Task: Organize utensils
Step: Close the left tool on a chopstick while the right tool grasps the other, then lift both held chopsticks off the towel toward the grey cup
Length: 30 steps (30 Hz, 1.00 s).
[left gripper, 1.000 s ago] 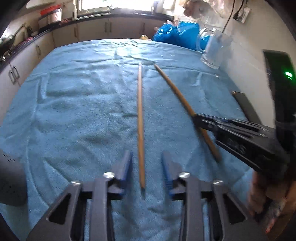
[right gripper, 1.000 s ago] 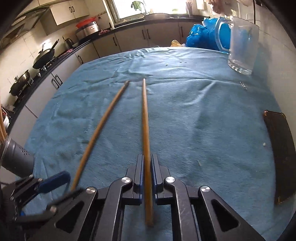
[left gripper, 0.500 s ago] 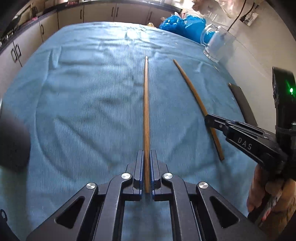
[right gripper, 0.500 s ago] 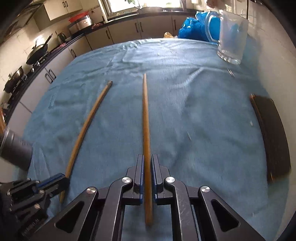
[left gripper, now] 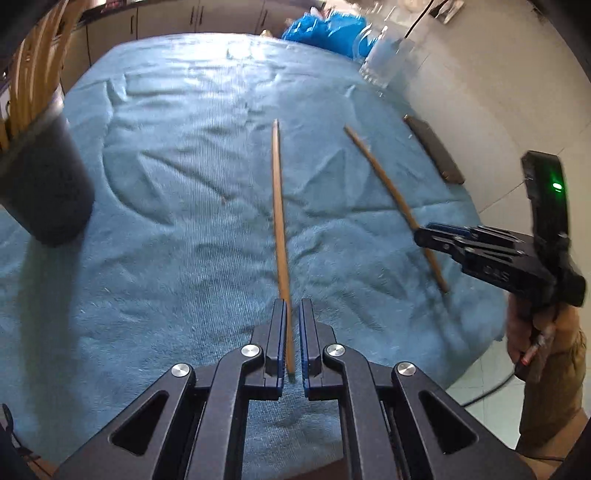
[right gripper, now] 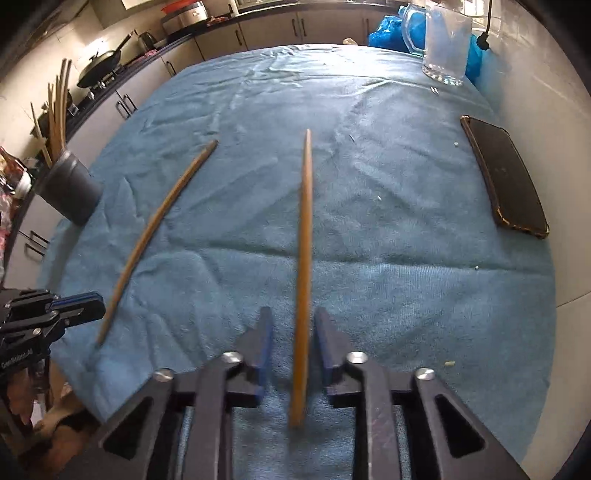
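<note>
Both views look down over a bench covered with a wrinkly blue towel (left gripper: 184,258). In the left wrist view the left gripper (left gripper: 293,339) sits bottom centre with its fingers clenched on one wooden chopstick (left gripper: 279,221), which runs from between the pads straight up toward the middle of the frame. The second chopstick (right gripper: 303,266) shows in the right wrist view, bottom centre, sitting in the gap of the right gripper (right gripper: 293,345); those fingers are spreading apart right now, with daylight on both sides of the stick, so it's released rather than pinched. The stick looks a bit blurred there. Stuff around: a dark grey utensil holder (right gripper: 70,195) at the left edge with a bunch of wooden sticks poking out of it, close to the edge of the bench, with nothing lying between it and the chopsticks. On the right side of the right wrist view there's a dark phone (right gripper: 506,177) flat on the towel, and in the upper right a clear glass pitcher (right gripper: 445,40) with a blue plastic bag (right gripper: 388,29) just behind it. Kitchen cabinets and a wok (right gripper: 98,62) show up top left.
</note>
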Motion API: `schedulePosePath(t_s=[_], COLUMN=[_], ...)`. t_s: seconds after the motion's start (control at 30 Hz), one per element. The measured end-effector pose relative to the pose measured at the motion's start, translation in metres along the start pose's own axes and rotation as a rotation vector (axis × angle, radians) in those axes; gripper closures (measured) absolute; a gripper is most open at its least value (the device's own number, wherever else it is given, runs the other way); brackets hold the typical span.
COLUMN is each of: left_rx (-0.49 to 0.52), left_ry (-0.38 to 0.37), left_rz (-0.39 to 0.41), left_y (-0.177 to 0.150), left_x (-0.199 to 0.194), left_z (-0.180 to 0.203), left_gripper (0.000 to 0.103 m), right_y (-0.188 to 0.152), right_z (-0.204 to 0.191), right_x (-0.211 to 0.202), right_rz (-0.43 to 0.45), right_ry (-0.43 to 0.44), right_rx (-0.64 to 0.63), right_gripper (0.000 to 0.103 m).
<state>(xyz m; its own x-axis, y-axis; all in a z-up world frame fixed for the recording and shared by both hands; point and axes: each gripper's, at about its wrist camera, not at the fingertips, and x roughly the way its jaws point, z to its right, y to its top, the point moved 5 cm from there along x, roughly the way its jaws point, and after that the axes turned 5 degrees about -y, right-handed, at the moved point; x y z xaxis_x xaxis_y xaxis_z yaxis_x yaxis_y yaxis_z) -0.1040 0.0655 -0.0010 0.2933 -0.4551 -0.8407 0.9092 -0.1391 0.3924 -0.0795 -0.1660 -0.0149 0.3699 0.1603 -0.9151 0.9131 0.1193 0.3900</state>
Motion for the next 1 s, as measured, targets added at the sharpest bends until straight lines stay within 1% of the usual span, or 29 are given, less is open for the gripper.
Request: schedulePosePath(t_s=[0.07, 0.1, 0.17, 0.23, 0.3, 0.4, 0.47, 0.5, 0.6, 0.73, 0.87, 0.93, 0.97, 1.0], left_rx=[0.011, 0.013, 0.014, 0.019, 0.033, 0.032, 0.023, 0.028, 0.034, 0.016, 0.012, 0.029, 0.03, 0.019], left_ry=[0.007, 0.017, 0.034, 0.068, 0.113, 0.155, 0.159, 0.167, 0.173, 0.155, 0.141, 0.142, 0.146, 0.14], left_rz=[0.023, 0.027, 0.038, 0.046, 0.035, 0.014, -0.006, 0.01, -0.02, -0.043, -0.037, -0.029, -0.022, -0.012], left_y=[0.011, 0.017, 0.035, 0.05, 0.071, 0.086, 0.094, 0.1, 0.106, 0.115, 0.121, 0.119, 0.118, 0.115], left_x=[-0.004, -0.002, 0.008, 0.019, 0.039, 0.06, 0.072, 0.072, 0.075, 0.079, 0.081, 0.08, 0.079, 0.077], left_z=[0.005, 0.006, 0.008, 0.005, 0.002, -0.004, -0.008, -0.008, -0.008, -0.012, -0.013, -0.013, -0.013, -0.014], left_gripper=[0.096, 0.093, 0.092, 0.092, 0.092, 0.092, 0.092, 0.092, 0.092, 0.092, 0.092, 0.093, 0.096, 0.096], right_y=[0.011, 0.016, 0.028, 0.042, 0.053, 0.067, 0.073, 0.076, 0.086, 0.097, 0.106, 0.11, 0.11, 0.112], right_z=[0.004, 0.004, 0.006, 0.007, 0.007, 0.009, 0.011, 0.013, 0.013, 0.011, 0.006, 0.005, 0.006, 0.004], right_x=[-0.001, -0.001, 0.005, 0.014, 0.022, 0.032, 0.04, 0.042, 0.047, 0.053, 0.059, 0.061, 0.06, 0.061], right_rz=[0.029, 0.035, 0.033, 0.021, 0.012, -0.013, -0.04, -0.04, -0.067, -0.11, -0.139, -0.137, -0.124, -0.117], right_ry=[-0.02, -0.022, -0.009, -0.012, -0.024, -0.046, -0.054, -0.055, -0.069, -0.093, -0.095, -0.101, -0.107, -0.108], right_rx=[-0.001, 0.003, 0.013, 0.017, 0.01, 0.006, 0.002, 0.001, -0.016, -0.038, -0.051, -0.055, -0.05, -0.048], right_gripper=[0.075, 0.075, 0.075, 0.075, 0.075, 0.075, 0.075, 0.076, 0.078, 0.08, 0.082, 0.092, 0.094, 0.095])
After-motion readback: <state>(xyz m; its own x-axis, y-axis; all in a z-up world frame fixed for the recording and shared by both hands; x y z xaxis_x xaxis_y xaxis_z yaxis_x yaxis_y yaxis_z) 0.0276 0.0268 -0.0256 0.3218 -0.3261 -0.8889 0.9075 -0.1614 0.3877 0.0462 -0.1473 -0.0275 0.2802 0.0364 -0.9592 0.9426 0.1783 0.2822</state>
